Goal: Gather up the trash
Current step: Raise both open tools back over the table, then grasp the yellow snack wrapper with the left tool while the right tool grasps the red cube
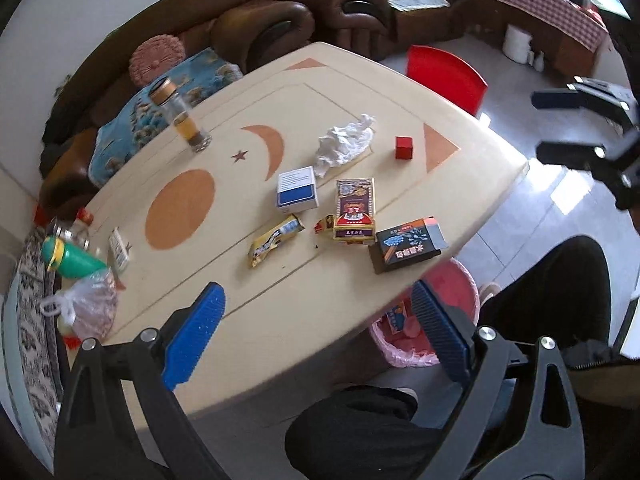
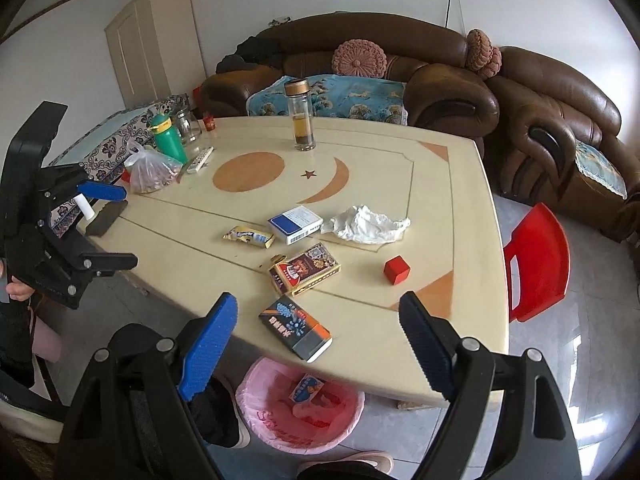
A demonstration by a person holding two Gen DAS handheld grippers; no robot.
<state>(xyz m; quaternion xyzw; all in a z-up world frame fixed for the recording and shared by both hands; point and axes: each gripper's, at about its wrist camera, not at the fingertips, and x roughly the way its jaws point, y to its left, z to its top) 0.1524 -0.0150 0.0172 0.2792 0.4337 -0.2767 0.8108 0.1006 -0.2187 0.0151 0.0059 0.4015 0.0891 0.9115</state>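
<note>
On the cream table (image 1: 340, 92) lie a crumpled white tissue (image 1: 344, 144) (image 2: 366, 224), a blue-white box (image 1: 298, 194) (image 2: 296, 224), a yellow wrapper (image 1: 274, 240) (image 2: 248, 237), a red-gold card box (image 1: 354, 210) (image 2: 306, 268), a black box (image 1: 408, 244) (image 2: 296, 328) at the near edge, and a red cube (image 1: 404, 147) (image 2: 397, 270). A pink-lined bin (image 1: 400, 320) (image 2: 300, 404) under that edge holds a small packet (image 2: 306, 388). My left gripper (image 1: 316, 328) (image 2: 116, 226) and right gripper (image 2: 316, 344) (image 1: 548, 126) hover open and empty above the near edge.
A glass tea bottle (image 2: 302, 116) stands at the far side. A green bottle (image 2: 168, 136), a glass jar, a remote (image 2: 200, 160) and a filled plastic bag (image 2: 152, 172) crowd the left corner. A red stool (image 2: 536, 264) and brown sofas surround the table. Dark trouser legs (image 1: 360, 432) are below.
</note>
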